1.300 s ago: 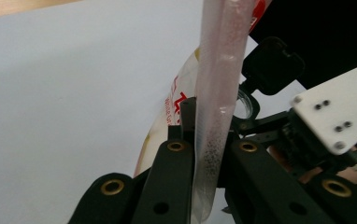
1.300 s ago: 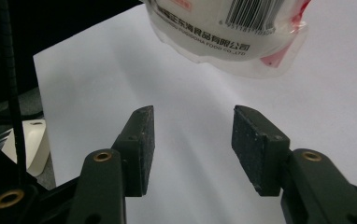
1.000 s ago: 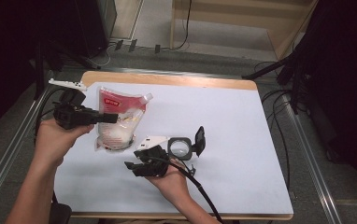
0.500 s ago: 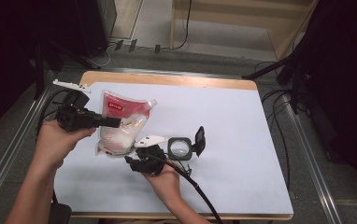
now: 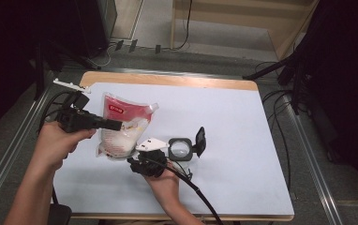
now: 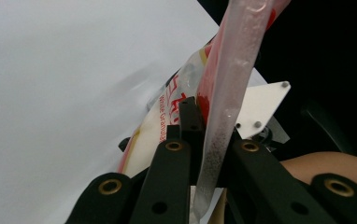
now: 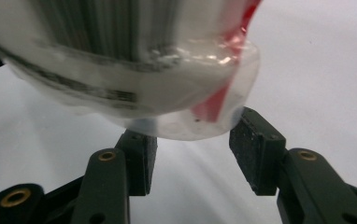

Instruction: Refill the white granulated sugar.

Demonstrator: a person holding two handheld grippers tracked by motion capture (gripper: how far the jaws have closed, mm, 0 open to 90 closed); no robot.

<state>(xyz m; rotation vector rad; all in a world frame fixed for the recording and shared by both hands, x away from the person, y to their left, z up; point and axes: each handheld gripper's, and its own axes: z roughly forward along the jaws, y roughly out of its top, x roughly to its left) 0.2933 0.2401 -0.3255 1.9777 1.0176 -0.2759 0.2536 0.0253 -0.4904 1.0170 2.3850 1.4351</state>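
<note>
Pinching the pouch's sealed edge, your left gripper [image 5: 114, 125] is clenched on the pouch [image 5: 121, 129], which sits left of centre in the high view, its lower end still down on the white table sheet [image 5: 242, 140] and its red top tilted toward the upper left. In the left gripper view the clear seam [image 6: 223, 116] runs straight up between the two black jaws, flat and thin, with fine grains caught inside the film.

Your right gripper [image 5: 132, 164] is at the pouch's lower end, and in the right gripper view its jaws stand spread with the rounded, bulging bottom corner [image 7: 200, 116] of the pouch just above the rubber pads [image 7: 256, 149], not yet squeezed. So one hold looks made and the second is only lined up; any lifting, tipping or opening is, by my reading, still ahead of you.

The pouch is glossy soft plastic, red across the top, clear below, packed with pale white granules that make it sag and bulge. Just right of your right hand [image 5: 165, 183] lies a small round container [image 5: 180, 149] with a see-through centre and a black hinged lid [image 5: 199, 140] standing open.
</note>
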